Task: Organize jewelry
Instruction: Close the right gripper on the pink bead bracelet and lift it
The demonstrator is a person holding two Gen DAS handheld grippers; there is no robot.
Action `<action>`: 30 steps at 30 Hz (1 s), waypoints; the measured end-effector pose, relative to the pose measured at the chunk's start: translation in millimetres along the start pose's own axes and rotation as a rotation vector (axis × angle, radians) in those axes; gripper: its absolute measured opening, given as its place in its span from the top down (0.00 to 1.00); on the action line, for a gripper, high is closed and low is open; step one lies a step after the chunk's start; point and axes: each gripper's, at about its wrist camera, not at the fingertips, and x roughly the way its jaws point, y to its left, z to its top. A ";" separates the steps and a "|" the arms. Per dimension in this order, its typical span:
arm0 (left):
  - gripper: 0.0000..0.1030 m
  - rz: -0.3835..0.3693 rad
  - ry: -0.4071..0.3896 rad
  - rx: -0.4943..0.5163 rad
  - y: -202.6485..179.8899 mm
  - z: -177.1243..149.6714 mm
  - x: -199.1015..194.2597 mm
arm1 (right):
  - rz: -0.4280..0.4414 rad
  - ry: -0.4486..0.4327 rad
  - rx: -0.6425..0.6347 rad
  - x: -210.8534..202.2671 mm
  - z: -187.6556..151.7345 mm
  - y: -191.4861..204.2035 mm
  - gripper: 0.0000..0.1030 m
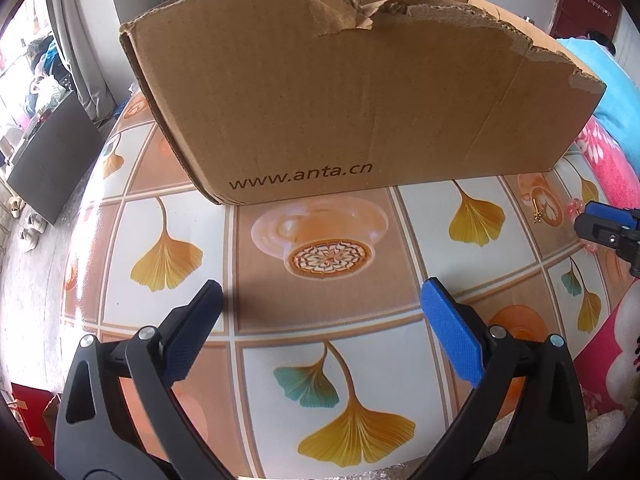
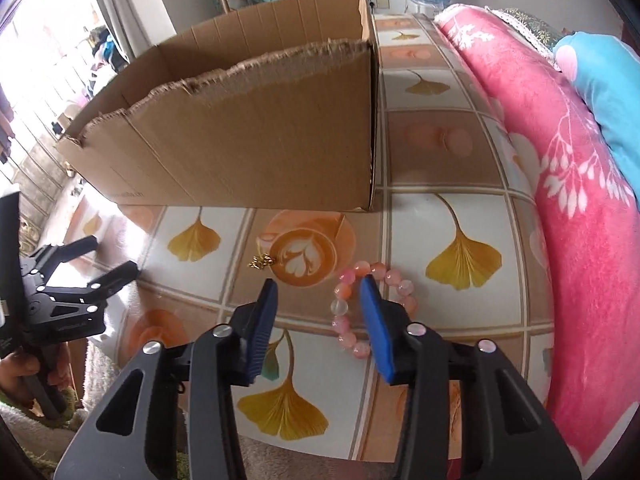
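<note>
A pink bead bracelet (image 2: pixel 339 322) lies on the patterned tablecloth. My right gripper (image 2: pixel 319 284) hovers over it with its jaws partly apart. Its right blue finger (image 2: pixel 376 320) covers the ring's middle, and the ring's left arc lies in the gap, untouched by the pads. A small gold piece of jewelry (image 2: pixel 262 261) lies just left of the bracelet, also seen from the left wrist as the gold piece (image 1: pixel 537 214). The torn cardboard box (image 2: pixel 248 148) stands behind. My left gripper (image 1: pixel 322 288) is open and empty over the cloth in front of the box (image 1: pixel 360 100).
The right gripper (image 1: pixel 588 218) shows at the far right of the left wrist view; the left gripper (image 2: pixel 116 254), held by a hand, shows at the left of the right wrist view. A pink floral blanket (image 2: pixel 560 200) borders the table on the right.
</note>
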 end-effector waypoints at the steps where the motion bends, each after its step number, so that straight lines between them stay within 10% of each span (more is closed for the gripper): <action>1: 0.07 0.000 0.002 0.000 0.1 0.4 0.1 | -0.007 0.012 0.002 2.6 -0.1 0.2 0.64; 30: 0.07 0.000 0.013 -0.002 1.3 3.2 3.6 | -0.055 0.043 -0.069 9.8 1.9 15.8 0.81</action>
